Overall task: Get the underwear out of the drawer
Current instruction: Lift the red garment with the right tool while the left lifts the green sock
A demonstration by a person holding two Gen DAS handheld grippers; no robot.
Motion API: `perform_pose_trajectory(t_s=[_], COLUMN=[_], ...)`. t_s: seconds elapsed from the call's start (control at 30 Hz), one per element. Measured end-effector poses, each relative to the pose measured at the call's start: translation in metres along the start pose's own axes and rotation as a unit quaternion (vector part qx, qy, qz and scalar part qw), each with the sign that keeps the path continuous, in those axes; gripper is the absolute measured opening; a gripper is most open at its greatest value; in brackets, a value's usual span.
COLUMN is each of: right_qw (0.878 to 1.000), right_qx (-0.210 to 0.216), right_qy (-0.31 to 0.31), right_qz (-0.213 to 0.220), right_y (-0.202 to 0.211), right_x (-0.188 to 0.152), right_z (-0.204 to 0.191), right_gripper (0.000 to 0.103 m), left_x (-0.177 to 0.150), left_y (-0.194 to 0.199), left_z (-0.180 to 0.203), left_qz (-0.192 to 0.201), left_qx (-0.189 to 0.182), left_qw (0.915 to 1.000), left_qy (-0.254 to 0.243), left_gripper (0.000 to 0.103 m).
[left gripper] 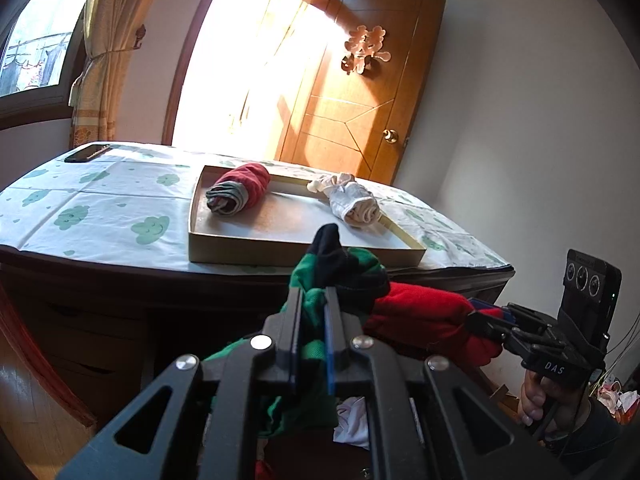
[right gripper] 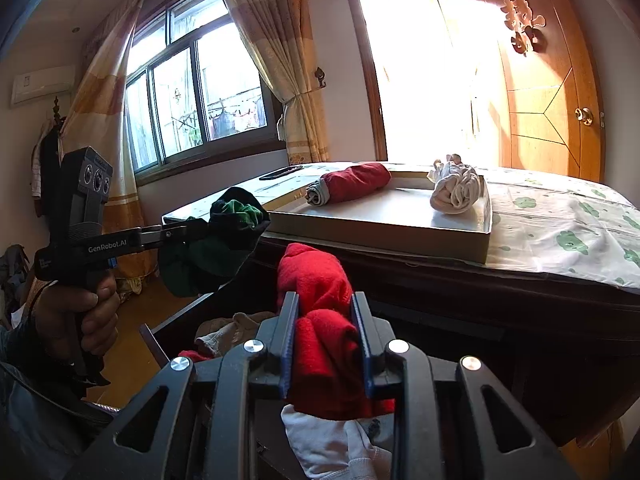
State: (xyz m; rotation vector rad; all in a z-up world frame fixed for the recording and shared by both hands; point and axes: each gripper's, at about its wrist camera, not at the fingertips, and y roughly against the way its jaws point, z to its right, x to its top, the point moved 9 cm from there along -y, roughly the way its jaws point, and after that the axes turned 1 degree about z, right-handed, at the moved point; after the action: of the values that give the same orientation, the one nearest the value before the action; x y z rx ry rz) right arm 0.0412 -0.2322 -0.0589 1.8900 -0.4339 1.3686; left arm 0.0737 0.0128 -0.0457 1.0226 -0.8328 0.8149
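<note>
Clamped in the left gripper (left gripper: 313, 300), a green-and-black underwear roll (left gripper: 340, 268) and, pinched in the right gripper (right gripper: 326, 312), a red roll (right gripper: 316, 280) hang above the open drawer (right gripper: 176, 320), bound for the tray (left gripper: 280, 246) already holding two rolls; more garments remain inside.

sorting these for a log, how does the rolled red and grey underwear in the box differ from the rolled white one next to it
The rolled red and grey underwear is dark red with a grey striped band; the rolled white underwear is pale cream throughout. The red one lies wholly inside the shallow cardboard box, near its far left corner; the white one lies across the box's far right rim. Both are rolled bundles, untouched by either gripper.
</note>
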Motion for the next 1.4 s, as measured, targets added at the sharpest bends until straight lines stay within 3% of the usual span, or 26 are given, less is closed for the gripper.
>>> perform_pose_trajectory(t_s=[0.97,1.4], right_qw=[0.997,0.997], right_qx=[-0.011,-0.012], right_qy=[0.003,0.004], right_qz=[0.08,0.076], right_y=[0.018,0.011], right_x=[0.057,0.062], right_z=[0.003,0.006], right_gripper=[0.027,0.027], left_x=[0.045,0.054], left_y=[0.0,-0.009], left_z=[0.019,0.017], left_qz=[0.043,0.045], left_qx=[0.0,0.003], left_qw=[0.999,0.9989], left_qy=[-0.014,-0.012], left_gripper=[0.006,0.006])
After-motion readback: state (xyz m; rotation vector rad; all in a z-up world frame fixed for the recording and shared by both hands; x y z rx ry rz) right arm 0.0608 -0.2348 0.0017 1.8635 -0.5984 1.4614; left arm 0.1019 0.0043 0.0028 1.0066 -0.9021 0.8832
